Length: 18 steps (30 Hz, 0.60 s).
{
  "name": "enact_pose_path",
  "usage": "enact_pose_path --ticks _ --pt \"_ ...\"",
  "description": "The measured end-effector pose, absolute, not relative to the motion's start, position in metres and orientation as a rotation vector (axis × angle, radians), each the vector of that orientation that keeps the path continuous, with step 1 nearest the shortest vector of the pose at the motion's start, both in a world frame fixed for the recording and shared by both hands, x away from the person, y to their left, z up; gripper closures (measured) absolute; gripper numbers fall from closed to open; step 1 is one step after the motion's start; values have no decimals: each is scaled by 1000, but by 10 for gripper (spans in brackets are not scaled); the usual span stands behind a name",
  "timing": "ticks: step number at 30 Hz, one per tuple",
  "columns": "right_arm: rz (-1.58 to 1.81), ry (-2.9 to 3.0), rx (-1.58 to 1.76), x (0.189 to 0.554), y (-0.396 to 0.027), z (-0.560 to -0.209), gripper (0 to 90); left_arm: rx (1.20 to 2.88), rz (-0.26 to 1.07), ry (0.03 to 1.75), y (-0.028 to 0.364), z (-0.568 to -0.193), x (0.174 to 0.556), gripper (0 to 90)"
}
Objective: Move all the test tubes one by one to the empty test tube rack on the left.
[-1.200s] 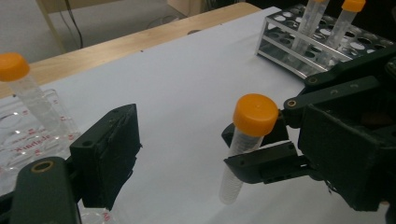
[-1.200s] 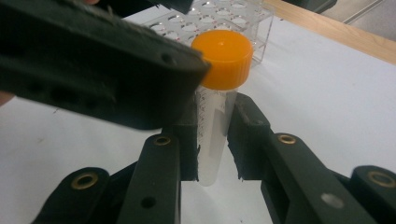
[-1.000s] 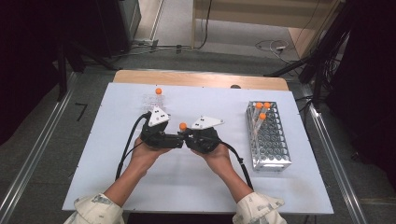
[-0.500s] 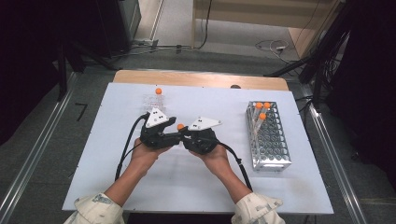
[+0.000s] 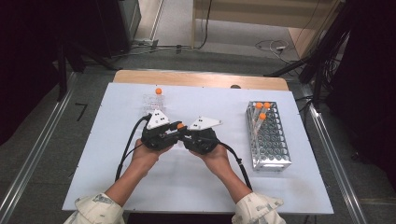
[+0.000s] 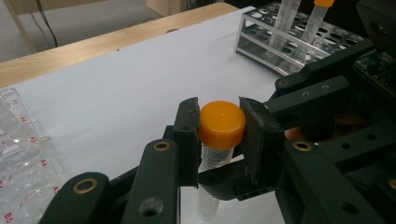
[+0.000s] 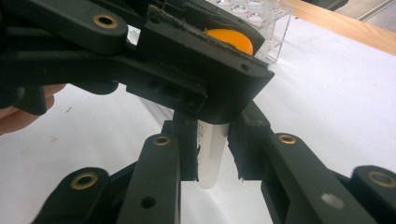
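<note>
1. My left gripper (image 6: 219,135) has just closed its jaws, and they now clamp the orange cap (image 6: 222,124) of a clear tube (image 7: 211,156).
2. My right gripper (image 7: 212,154) pinches the same tube's body lower down, holding it upright above the white table (image 5: 140,186).
3. In the high view both grippers meet at the table's middle.
4. A clear plastic rack (image 5: 154,100) stands just behind them; a metal rack (image 5: 273,149) with three capped tubes sits well off to my right.
</note>
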State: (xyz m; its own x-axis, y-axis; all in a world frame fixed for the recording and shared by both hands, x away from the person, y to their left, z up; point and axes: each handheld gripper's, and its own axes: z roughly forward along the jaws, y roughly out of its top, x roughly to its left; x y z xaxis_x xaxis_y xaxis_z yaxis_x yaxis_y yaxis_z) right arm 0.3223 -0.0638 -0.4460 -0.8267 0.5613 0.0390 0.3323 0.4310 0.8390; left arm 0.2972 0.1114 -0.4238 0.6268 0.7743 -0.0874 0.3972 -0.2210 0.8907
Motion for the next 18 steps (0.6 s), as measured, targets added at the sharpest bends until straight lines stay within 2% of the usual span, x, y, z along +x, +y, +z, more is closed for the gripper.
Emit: enact_pose_path --ticks 1,4,7,12,18 --pt "1348 2440 778 322 -64 -446 704 1835 468 940 112 -423 297 704" --pt "1362 2452 789 324 -65 -445 528 1827 468 940 114 -421 298 705" --pt "1360 2463 785 324 -69 -443 424 1819 471 948 118 -418 301 704" --pt "1330 2476 784 321 -77 -439 314 1781 449 984 129 -407 309 704" --pt "1285 2483 785 317 -88 -439 265 1734 495 1025 143 -392 321 704"
